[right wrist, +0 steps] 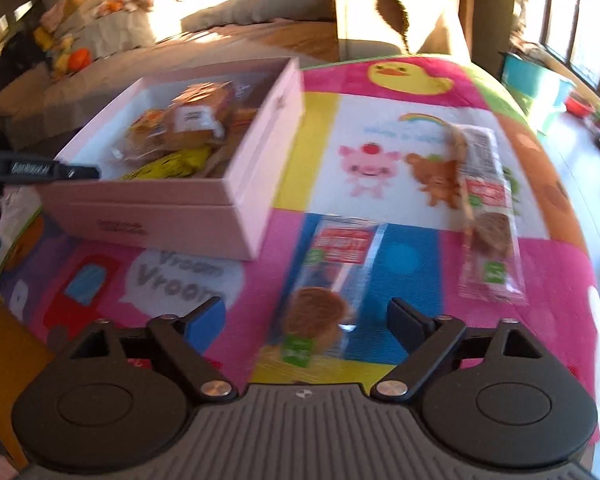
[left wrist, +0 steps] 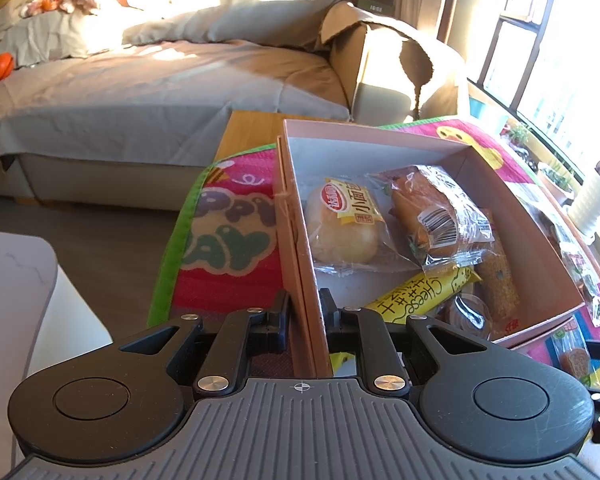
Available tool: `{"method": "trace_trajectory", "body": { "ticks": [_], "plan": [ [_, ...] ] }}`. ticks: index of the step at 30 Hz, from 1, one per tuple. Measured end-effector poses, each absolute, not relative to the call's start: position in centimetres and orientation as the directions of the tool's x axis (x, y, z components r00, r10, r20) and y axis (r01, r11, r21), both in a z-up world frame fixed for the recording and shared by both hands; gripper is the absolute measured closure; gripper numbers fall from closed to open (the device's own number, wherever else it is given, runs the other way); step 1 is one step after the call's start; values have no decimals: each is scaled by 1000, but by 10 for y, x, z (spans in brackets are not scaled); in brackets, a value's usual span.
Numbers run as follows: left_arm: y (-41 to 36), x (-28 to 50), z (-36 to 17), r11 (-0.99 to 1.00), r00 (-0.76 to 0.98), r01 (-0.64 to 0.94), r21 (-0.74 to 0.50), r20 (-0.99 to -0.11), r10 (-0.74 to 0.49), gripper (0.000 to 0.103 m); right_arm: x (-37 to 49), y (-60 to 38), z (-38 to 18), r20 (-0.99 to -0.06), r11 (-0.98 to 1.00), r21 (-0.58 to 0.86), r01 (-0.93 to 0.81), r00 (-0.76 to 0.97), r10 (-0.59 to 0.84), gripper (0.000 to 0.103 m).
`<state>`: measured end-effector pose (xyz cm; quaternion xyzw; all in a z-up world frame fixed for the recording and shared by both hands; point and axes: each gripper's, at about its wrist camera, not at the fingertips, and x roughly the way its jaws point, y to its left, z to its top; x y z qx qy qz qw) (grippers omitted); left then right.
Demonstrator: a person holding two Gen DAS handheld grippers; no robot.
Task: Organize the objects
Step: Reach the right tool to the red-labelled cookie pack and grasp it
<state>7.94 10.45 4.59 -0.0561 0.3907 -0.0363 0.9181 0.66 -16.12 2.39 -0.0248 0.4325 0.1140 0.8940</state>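
Observation:
An open pink box (left wrist: 520, 216) stands on a colourful cartoon mat (right wrist: 384, 148). It holds a wrapped bun (left wrist: 344, 224), a wrapped loaf with a barcode (left wrist: 432, 208), a yellow cheese snack (left wrist: 420, 300) and more packets. My left gripper (left wrist: 305, 311) is shut on the box's near side wall, one finger outside and one inside. Right of the pink box (right wrist: 160, 216), two cookie packets lie on the mat. The nearer cookie packet (right wrist: 324, 288) sits between the fingers of my right gripper (right wrist: 306, 316), which is open with its pads clear of it. The farther cookie packet (right wrist: 488, 220) lies to the right.
A grey-covered sofa (left wrist: 160, 88) with cushions and an orange toy (left wrist: 0, 66) runs behind the table. A torn cardboard box (left wrist: 380, 60) sits at its end. A white marble-top table (left wrist: 16, 280) is at the left, windows and a white planter (left wrist: 592, 204) at the right.

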Motion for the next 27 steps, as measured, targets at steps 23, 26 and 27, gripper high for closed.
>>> {"method": "trace_trajectory", "body": {
  "ticks": [23, 26, 27],
  "plan": [
    [103, 79, 45, 994, 687, 32, -106, -720, -99, 86, 14, -149, 25, -757, 967, -27, -252, 637, 145, 36],
    [104, 79, 45, 994, 686, 32, -105, -721, -99, 86, 15, -144, 26, -763, 962, -13, -274, 624, 168, 49],
    [104, 79, 45, 994, 686, 32, -105, -721, -98, 86, 11, -142, 28, -765, 959, -21, -283, 621, 167, 56]
  ]
}}
